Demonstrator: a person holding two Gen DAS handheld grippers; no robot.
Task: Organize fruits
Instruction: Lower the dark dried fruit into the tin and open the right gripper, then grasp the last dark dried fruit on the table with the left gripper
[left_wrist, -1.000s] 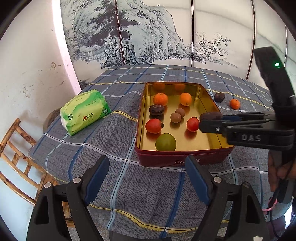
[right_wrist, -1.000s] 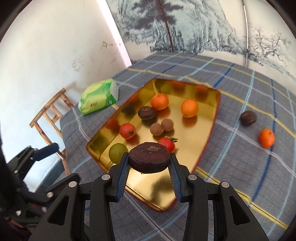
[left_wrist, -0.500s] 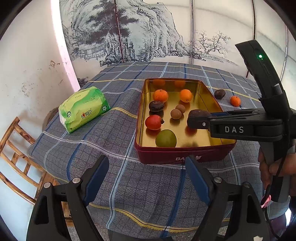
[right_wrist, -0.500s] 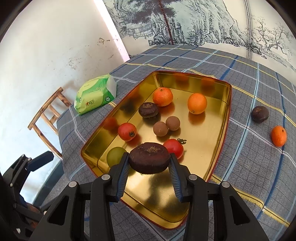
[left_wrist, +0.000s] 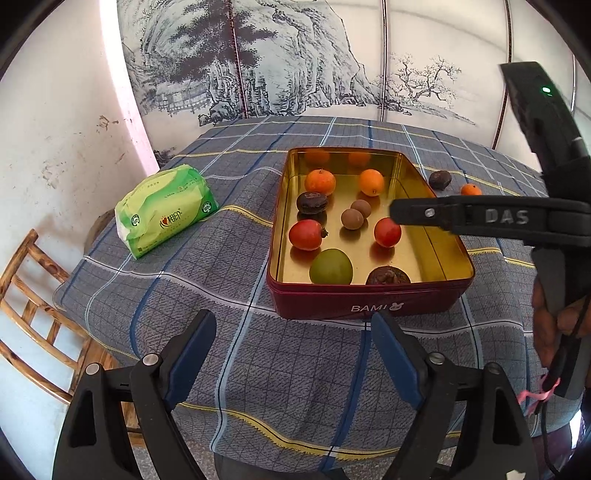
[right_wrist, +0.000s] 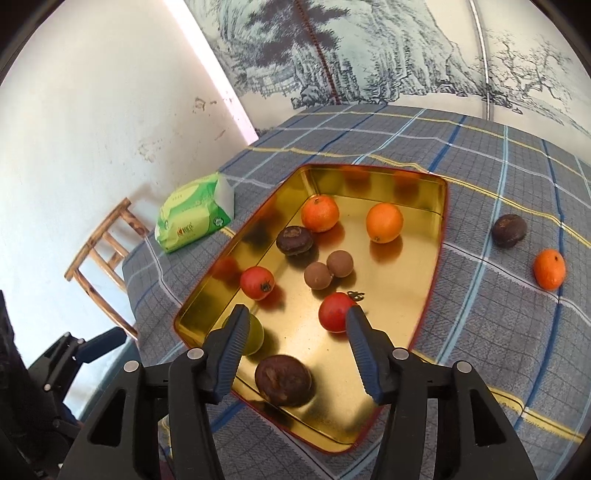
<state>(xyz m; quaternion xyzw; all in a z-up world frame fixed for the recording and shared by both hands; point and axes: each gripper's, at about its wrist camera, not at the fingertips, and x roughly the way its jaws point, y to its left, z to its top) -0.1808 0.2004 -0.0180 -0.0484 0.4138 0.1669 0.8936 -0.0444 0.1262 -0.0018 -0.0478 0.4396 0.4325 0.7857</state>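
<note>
A gold-lined tin (left_wrist: 458, 258) (right_wrist: 439, 236) with maroon sides sits on the checked tablecloth and holds several fruits. A dark brown fruit (right_wrist: 283, 380) (left_wrist: 388, 276) lies on the tin floor near its front wall, next to a green fruit (left_wrist: 330, 266). My right gripper (right_wrist: 295, 328) hovers just above it, jaws opening, nothing pressed between them. In the left wrist view the right gripper (left_wrist: 397, 214) reaches over the tin from the right. My left gripper (left_wrist: 293, 339) stands open and empty over the cloth in front of the tin. Another dark fruit (right_wrist: 509, 230) and a small orange (right_wrist: 549, 268) lie on the cloth right of the tin.
A green tissue pack (left_wrist: 166, 212) lies on the cloth left of the tin. A wooden chair (left_wrist: 33, 314) stands beside the table's left edge. A painted screen (left_wrist: 295, 55) backs the table. A hand (left_wrist: 561, 317) grips the right tool's handle.
The right gripper's jaws have spread and let go of the dark brown fruit, which now lies on the tin floor near the front wall. The left gripper has stayed put.
</note>
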